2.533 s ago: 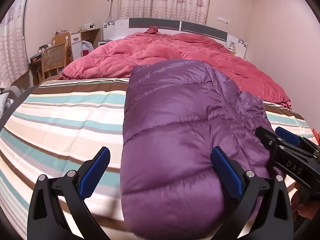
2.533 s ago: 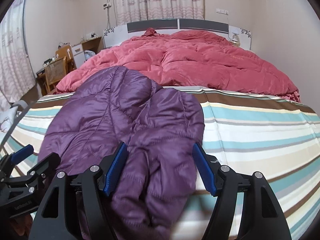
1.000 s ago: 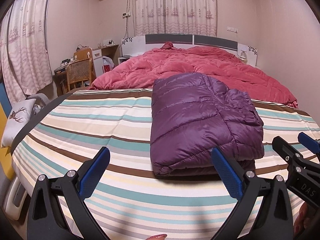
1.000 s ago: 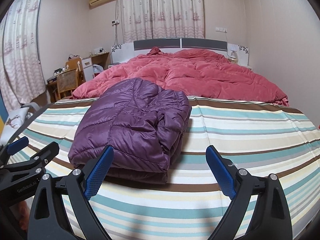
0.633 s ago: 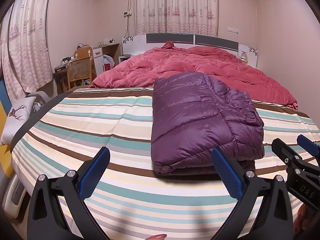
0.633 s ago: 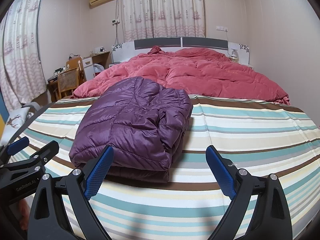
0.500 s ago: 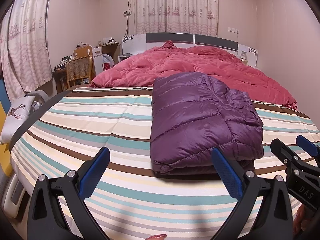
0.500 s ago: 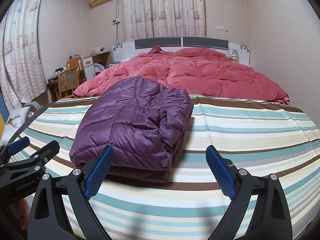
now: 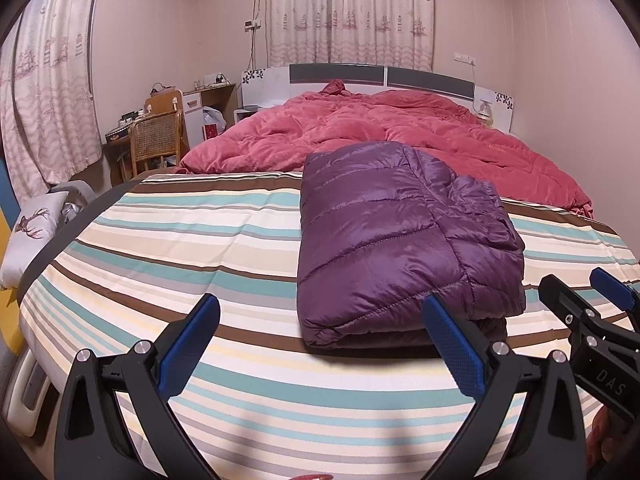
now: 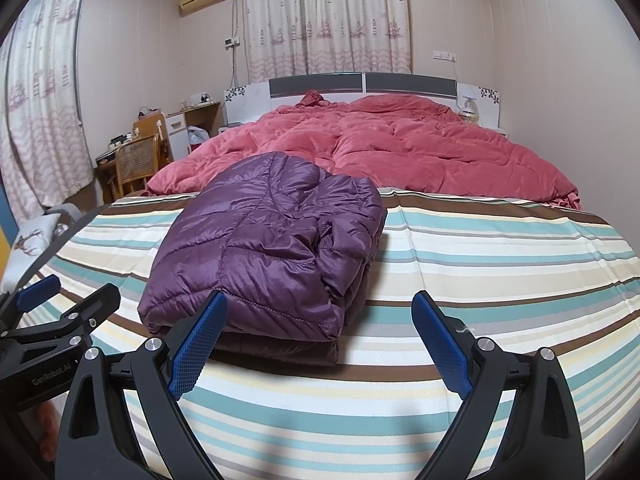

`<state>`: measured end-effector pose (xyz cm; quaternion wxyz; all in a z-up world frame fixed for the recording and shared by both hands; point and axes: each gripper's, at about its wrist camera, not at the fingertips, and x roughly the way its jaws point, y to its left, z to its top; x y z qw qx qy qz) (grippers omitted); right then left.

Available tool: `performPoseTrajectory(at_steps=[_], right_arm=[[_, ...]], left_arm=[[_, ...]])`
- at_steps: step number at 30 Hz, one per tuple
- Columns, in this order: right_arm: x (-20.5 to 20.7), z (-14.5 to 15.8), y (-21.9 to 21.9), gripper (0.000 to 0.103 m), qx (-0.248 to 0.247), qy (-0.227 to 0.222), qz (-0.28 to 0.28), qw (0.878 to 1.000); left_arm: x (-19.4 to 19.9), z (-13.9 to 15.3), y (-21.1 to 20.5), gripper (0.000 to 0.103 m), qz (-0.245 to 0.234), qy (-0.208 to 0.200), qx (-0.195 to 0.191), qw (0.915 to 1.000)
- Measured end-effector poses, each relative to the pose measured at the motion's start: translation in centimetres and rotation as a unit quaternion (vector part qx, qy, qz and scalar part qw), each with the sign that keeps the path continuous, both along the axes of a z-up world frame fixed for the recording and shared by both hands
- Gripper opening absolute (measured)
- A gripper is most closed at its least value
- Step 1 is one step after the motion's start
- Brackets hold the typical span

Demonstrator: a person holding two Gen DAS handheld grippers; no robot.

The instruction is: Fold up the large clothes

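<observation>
A purple quilted down jacket [image 9: 404, 236] lies folded into a thick rectangle on the striped bedsheet [image 9: 200, 240]. The right wrist view shows the same jacket [image 10: 272, 248] left of centre. My left gripper [image 9: 320, 340] is open and empty, held back from the jacket's near edge. My right gripper [image 10: 320, 340] is open too, with nothing between its blue pads, near the jacket's front right corner. The right gripper [image 9: 592, 308] shows at the right edge of the left wrist view, and the left gripper [image 10: 60, 304] at the left edge of the right wrist view.
A rumpled red duvet [image 9: 380, 136] covers the far half of the bed up to the headboard [image 9: 384, 76]. A wicker chair [image 9: 154, 140] and desk stand left of the bed. A deer-print pillow [image 9: 28, 228] lies beside the bed's left edge. Curtains [image 9: 352, 12] hang behind.
Both grippers let go of the jacket and drew back from it toward the foot of the bed. The jacket stays folded. Over the last half second almost nothing has moved.
</observation>
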<state>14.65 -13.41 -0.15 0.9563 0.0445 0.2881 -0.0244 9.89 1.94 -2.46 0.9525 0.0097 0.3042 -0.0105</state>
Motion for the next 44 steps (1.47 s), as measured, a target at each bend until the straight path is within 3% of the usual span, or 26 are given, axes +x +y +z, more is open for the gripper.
performPoseTrajectory(at_steps=[35, 44], right_arm=[[0.3, -0.4, 0.0, 0.093, 0.004, 0.008, -0.001, 1.000], [1.5, -1.2, -0.9, 0.093, 0.009, 0.024, -0.011, 1.000]], left_arm=[[0.3, -0.4, -0.4, 0.101, 0.004, 0.011, -0.007, 0.9999], [2.4, -1.3, 1.5, 0.101, 0.004, 0.042, -0.053, 0.9977]])
